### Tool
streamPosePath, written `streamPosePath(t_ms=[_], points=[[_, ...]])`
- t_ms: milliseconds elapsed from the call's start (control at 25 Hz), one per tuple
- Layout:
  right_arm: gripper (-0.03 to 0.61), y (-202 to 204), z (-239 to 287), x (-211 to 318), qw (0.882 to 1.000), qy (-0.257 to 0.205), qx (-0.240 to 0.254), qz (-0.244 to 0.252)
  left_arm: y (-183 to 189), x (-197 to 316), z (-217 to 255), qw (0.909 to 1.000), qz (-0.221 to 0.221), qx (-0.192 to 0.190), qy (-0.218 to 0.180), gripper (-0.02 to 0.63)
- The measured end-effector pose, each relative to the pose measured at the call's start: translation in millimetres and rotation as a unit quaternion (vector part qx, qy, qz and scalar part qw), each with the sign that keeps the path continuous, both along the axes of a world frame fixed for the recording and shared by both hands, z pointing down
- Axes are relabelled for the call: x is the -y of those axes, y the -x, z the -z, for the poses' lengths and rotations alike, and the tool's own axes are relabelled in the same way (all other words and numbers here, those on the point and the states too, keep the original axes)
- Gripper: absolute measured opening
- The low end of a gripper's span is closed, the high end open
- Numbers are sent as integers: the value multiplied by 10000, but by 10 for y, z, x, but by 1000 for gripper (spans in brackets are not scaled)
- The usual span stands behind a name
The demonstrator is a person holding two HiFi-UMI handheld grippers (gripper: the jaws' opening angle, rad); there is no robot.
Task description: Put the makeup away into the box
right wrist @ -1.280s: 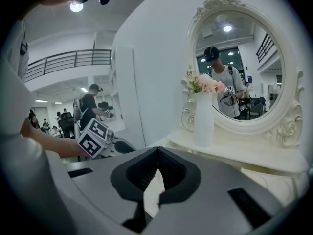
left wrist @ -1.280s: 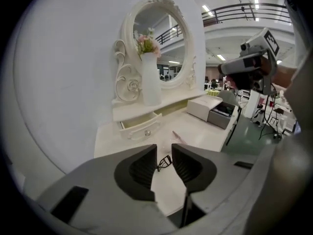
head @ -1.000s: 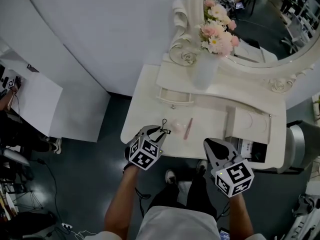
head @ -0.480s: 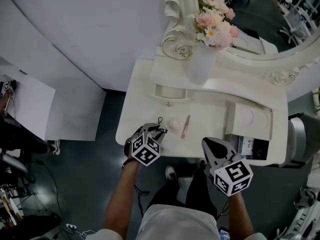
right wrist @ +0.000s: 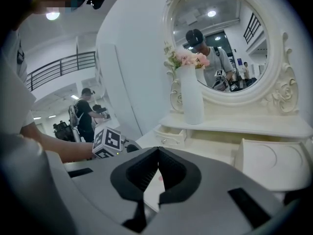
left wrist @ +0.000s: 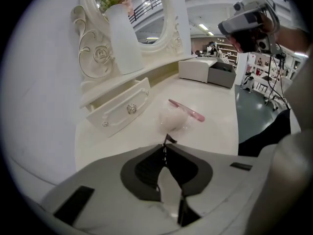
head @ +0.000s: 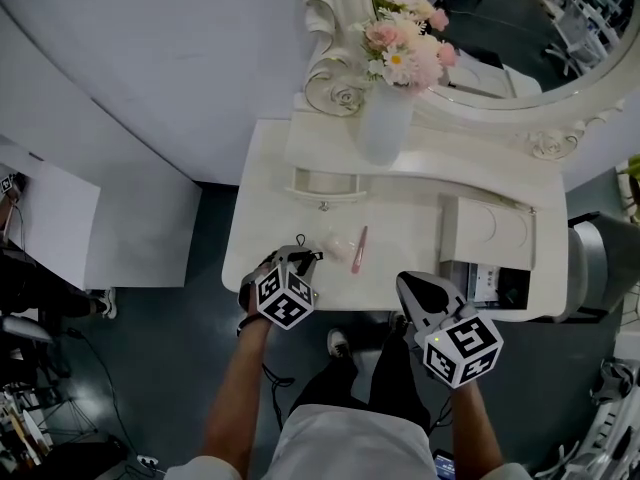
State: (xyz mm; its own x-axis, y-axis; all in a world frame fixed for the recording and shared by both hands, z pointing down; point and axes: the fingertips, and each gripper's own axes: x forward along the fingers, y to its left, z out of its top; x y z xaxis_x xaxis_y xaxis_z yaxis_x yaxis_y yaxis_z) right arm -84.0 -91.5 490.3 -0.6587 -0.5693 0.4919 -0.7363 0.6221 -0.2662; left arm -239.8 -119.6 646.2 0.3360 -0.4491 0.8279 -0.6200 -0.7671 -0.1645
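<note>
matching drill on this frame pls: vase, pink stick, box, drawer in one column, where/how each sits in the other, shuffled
1 vase
2 pink stick
3 box
4 drawer

A lid open, at the table's right end in the head view
B lying flat beside the pink puff
C pulled partly out, under the shelf
D standing on the shelf in front of the mirror

Pairs: 1-D, 2-B, 3-A, 4-C

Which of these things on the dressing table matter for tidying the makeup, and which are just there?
For the job: pink makeup stick, pale pink puff, open box.
Just there: vase of flowers, mirror, small drawer.
</note>
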Motion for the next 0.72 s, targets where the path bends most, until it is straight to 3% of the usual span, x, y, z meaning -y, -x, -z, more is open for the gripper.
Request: streamPosePath(t_ms=[320,720], points=[[0,-110,103,-34,9997,-100,-26,-213,-5,-97,168,10000,41,-62,-4,41],[0,-498,371,-137,9979,-387,-149,-507,-256,-150,867,9979,151,-396,-495,40]])
